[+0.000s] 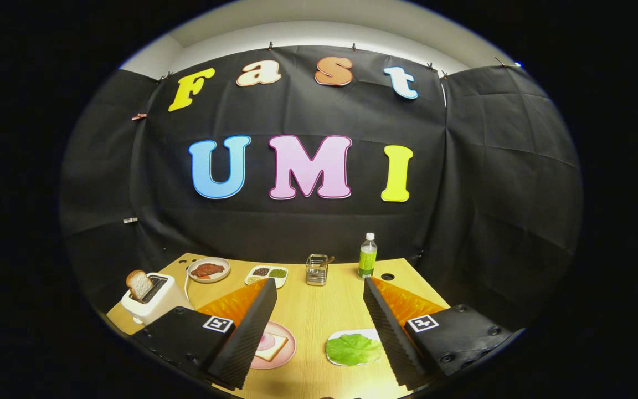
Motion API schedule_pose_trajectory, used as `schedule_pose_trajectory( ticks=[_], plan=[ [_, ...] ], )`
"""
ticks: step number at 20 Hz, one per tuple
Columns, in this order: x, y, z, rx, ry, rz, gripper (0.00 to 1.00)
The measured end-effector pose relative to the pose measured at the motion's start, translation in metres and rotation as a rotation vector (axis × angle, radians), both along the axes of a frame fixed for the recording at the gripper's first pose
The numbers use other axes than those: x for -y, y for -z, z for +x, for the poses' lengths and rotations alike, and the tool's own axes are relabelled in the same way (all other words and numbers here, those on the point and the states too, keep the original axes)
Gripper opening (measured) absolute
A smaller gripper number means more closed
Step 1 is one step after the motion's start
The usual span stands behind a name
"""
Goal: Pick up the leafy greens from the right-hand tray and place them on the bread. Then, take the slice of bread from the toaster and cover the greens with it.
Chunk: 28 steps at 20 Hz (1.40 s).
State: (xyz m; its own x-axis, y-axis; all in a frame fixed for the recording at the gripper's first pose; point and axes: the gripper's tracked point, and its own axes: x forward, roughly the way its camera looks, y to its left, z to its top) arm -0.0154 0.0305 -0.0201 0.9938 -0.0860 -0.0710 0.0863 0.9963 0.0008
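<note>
Two wide-open, empty claw (319, 327) fingers flank greens (354, 349), bread plate (274, 346); toaster (153, 299) beyond.

The gripper (319, 324) is showing two wedge-shaped jaws with ribbed, finely textured inner faces and orange patterned panels on their outer sides. Each jaw is sitting on a matte black block housing that is carrying a square black-and-white marker tag; round screws are dotting the right housing.

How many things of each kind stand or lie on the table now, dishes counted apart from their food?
Dishes: 4 (pink plate, white tray, round plate, divided dish)
Toaster: 1
Bread slice in toaster: 1
Green bottle: 1
Wire holder: 1
Total: 8
Gripper fingers open, empty.
</note>
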Motion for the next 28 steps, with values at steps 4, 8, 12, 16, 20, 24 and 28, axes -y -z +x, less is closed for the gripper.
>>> schedule_pose_trajectory(
  ticks=[4,8,12,16,20,24,28],
  plan=[
    [-0.001,0.011,0.0,-0.029,0.003,0.0,0.98],
    [0.01,0.032,0.012,-0.077,-0.004,-0.005,0.98],
    [0.021,0.067,0.033,-0.164,-0.041,-0.011,0.98],
    [0.033,0.114,0.052,-0.283,-0.1,-0.027,0.98],
    [0.051,0.164,0.066,-0.398,-0.127,-0.035,0.98],
    [0.07,0.213,0.072,-0.515,-0.156,-0.052,0.98],
    [0.077,0.256,0.075,-0.621,-0.207,-0.048,0.98]
  ],
)
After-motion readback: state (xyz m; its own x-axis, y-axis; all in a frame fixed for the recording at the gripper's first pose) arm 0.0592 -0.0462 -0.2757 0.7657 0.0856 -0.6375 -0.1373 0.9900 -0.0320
